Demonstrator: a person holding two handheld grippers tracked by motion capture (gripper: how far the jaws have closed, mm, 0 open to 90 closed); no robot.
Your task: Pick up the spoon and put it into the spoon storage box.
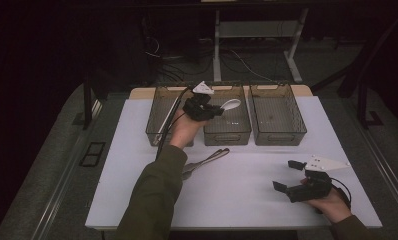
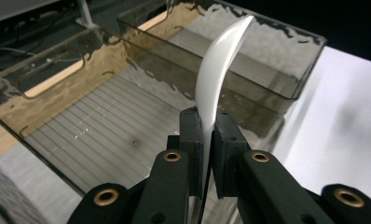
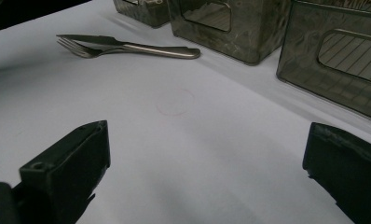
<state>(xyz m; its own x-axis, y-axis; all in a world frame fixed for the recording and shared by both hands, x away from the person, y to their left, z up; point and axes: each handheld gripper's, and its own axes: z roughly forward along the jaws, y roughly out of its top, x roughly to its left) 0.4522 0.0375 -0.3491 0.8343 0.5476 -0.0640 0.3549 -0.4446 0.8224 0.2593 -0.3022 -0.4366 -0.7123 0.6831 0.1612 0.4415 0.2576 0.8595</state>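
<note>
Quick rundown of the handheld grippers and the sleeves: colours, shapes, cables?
Both grippers are black. The left gripper and right gripper each carry a pale three-cornered plate on top and trail a black cable. In the left gripper view the fingers are blocky black pads on arms with brass-coloured rivets. The sleeves are olive green.

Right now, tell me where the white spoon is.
The white spoon is clamped in the left gripper, held above the middle bin of the three at the table's far side; the high view shows its bowl pointing right.
</note>
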